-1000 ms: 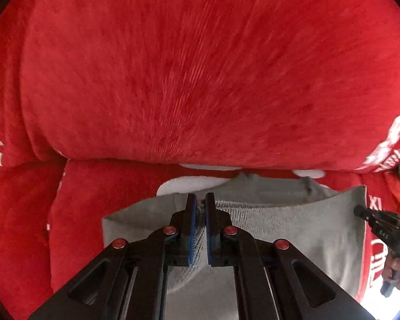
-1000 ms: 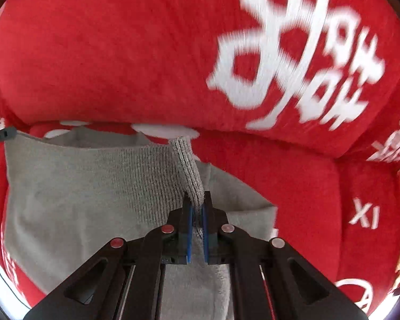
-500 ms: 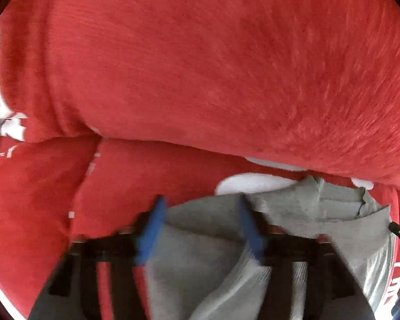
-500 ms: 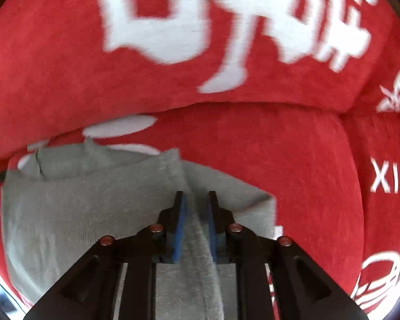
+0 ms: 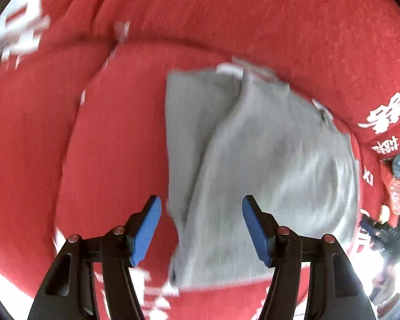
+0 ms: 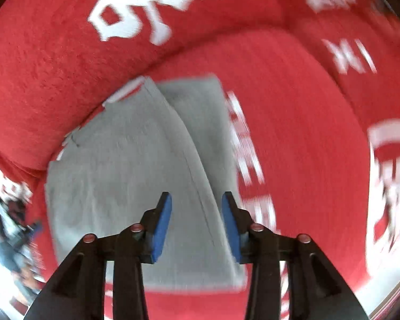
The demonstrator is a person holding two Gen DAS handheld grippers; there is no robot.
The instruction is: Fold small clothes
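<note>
A grey knit garment (image 5: 266,165) lies folded flat on a red sofa seat, with one panel laid over the other along a slanting edge. My left gripper (image 5: 201,208) hangs open above the garment's near left edge, nothing between its blue pads. In the right wrist view the same grey garment (image 6: 136,176) lies below my right gripper (image 6: 196,208), whose jaws are opening above its near right part, with nothing held between them. The other gripper shows dark at the right edge of the left wrist view (image 5: 381,232).
The red sofa cover (image 5: 114,138) carries white printed characters (image 6: 136,8). A padded backrest (image 6: 40,85) rises behind the seat. A person's hand (image 5: 397,192) shows at the far right of the left wrist view. The seat's front edge and a bright floor lie at the lower corners.
Both grippers let go of the grey cloth and opened. Each pulled back from the backrest, so the whole folded garment now shows lying flat. Both views are blurred by motion.
</note>
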